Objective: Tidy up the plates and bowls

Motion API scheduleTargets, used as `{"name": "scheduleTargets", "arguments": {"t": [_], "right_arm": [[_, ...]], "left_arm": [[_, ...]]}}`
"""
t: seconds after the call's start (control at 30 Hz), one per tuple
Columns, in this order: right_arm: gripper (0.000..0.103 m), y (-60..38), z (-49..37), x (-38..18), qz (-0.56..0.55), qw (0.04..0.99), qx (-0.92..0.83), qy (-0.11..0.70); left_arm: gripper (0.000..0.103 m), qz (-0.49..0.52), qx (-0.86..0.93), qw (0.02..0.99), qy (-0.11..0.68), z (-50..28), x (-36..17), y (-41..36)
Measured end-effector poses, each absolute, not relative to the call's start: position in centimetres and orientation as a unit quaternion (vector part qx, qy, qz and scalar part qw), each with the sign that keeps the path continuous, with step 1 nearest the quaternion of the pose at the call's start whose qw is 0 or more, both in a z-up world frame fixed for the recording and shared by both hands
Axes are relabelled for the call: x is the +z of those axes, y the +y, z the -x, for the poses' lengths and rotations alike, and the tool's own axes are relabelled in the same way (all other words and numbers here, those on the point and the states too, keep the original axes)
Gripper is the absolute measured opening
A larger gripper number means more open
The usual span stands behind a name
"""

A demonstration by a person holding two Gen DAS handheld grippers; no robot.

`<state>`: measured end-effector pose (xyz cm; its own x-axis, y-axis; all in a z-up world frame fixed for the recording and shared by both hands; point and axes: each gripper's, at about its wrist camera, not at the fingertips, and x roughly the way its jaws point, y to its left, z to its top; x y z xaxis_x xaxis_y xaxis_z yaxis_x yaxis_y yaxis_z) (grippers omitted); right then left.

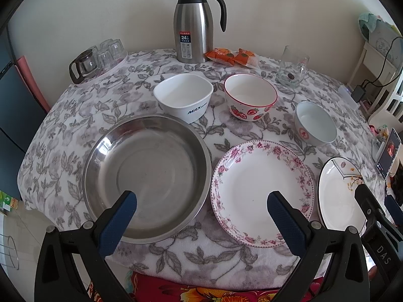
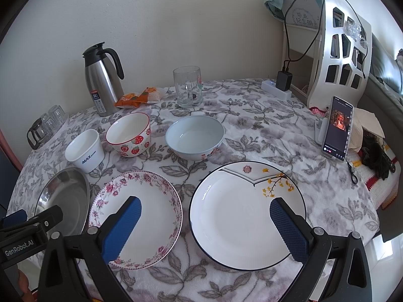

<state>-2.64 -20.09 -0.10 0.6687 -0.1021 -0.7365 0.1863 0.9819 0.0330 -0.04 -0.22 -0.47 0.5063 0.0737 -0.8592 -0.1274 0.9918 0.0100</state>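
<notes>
A row of three dishes lies at the table's near side: a steel basin [image 1: 148, 176] [image 2: 63, 198], a pink-flowered plate [image 1: 262, 191] [image 2: 141, 216] and a dark-rimmed plate with yellow leaves [image 1: 337, 196] [image 2: 244, 214]. Behind stand a white MAX bowl [image 1: 183, 95] [image 2: 84, 149], a strawberry bowl [image 1: 249, 95] [image 2: 129, 133] and a pale blue bowl [image 1: 316, 123] [image 2: 195, 136]. My left gripper [image 1: 201, 201] is open and empty above the near edge, straddling basin and flowered plate. My right gripper [image 2: 205, 207] is open and empty, straddling the two plates.
A steel thermos jug [image 1: 192, 25] [image 2: 103, 78], orange snack packets [image 1: 231, 56], a glass mug [image 2: 187, 86] and upturned glasses on a tray [image 1: 98, 59] stand at the back. A phone on a stand [image 2: 337, 132], a charger [image 2: 283, 80] and a white shelf [image 2: 340, 50] are at the right.
</notes>
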Motion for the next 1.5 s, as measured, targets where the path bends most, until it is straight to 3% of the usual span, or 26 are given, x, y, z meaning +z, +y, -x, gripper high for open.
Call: {"name": "scheduleTargets", "arguments": {"t": [1.17,1.5], "right_arm": [[0.103,-20.0,2.5,-0.2,-0.052,0.911,-0.080,0.400],[0.103,-17.9,0.8,-1.0,-0.065,0.906,-0.022,0.417]], "left_arm": [[0.103,0.029,0.057,0.867,0.494,0.0,-0.5,-0.2],[0.103,0.119,0.062,0.861,0.490,-0.1,-0.5,4.5]]}}
